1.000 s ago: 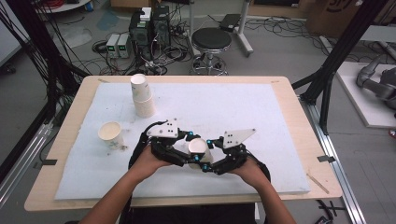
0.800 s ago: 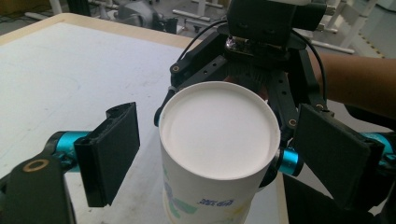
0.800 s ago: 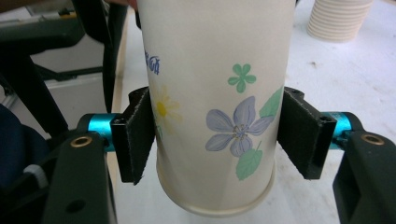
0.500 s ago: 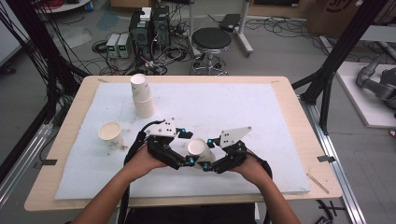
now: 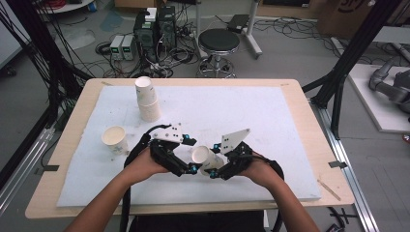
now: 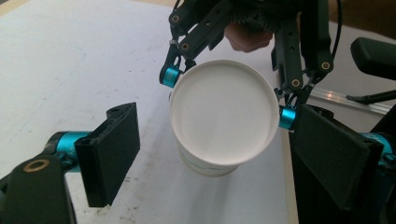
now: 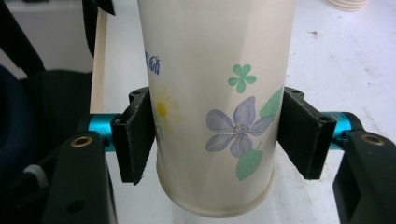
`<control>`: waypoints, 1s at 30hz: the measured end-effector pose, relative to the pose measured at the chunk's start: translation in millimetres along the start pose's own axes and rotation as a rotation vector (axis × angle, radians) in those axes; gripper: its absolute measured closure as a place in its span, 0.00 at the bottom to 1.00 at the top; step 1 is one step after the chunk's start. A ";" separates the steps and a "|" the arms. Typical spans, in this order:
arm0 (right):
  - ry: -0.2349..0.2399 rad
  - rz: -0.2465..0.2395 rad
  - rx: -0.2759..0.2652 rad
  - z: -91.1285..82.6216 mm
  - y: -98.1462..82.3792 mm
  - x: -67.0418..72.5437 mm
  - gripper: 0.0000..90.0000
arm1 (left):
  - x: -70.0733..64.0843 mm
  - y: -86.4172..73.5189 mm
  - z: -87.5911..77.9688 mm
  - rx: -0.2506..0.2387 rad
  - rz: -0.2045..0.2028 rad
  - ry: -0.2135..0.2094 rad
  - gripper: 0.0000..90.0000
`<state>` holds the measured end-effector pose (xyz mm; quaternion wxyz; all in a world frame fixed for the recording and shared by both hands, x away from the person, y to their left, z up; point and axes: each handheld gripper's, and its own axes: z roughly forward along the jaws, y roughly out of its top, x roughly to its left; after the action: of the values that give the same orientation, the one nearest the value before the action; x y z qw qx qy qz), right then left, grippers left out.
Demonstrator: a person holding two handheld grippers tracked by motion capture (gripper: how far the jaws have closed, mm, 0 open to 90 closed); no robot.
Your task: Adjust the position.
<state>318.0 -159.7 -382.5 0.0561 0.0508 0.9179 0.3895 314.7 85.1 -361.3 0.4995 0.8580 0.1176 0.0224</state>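
Near the front edge of the table (image 5: pixel 290 96), the person holds a paper cup (image 5: pixel 202 155) between the two grippers, lifted just above the white mat (image 5: pixel 251 116). The right gripper (image 7: pixel 217 140) has its black pads pressed against both sides of the flowered cup (image 7: pixel 215 93), clamping it near its base. The left gripper (image 6: pixel 210 154) has just been opening its jaws; they stand wide on either side of the cup's mouth (image 6: pixel 222 119), with clear gaps to the rim, so it is not gripping anything. Farther back on the mat stands a stack of cups (image 5: pixel 147 99), and another single cup (image 5: pixel 115 138) stands upright to the left of the hands.
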 end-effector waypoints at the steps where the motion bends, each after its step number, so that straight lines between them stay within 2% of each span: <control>1: 0.001 -0.008 0.011 0.1 1.8 0.4 0.37 | 0.7 0.3 0.5 0.006 0.004 -0.003 0.17; 5: 0.001 -0.034 0.055 1.4 7.9 2.0 0.37 | 0.5 1.2 2.8 0.034 0.013 -0.010 0.17; 13: -0.003 -0.056 0.122 4.7 15.2 5.6 0.37 | -1.7 1.4 9.7 0.094 0.033 -0.028 0.17; 22: -0.008 -0.086 0.198 11.3 17.2 8.0 0.37 | -0.5 1.6 17.0 0.138 0.032 -0.040 0.21; 27: -0.013 -0.097 0.216 12.3 20.1 9.2 0.37 | 0.3 1.0 19.9 0.150 0.030 -0.054 0.27; 30: -0.013 -0.093 0.227 13.1 21.1 10.2 0.37 | 0.8 0.8 20.5 0.157 0.044 -0.070 0.38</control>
<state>310.9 -134.4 -377.0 0.0741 0.0168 0.9571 0.2797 318.8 67.4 -370.9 0.4337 0.8972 0.0826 -0.0057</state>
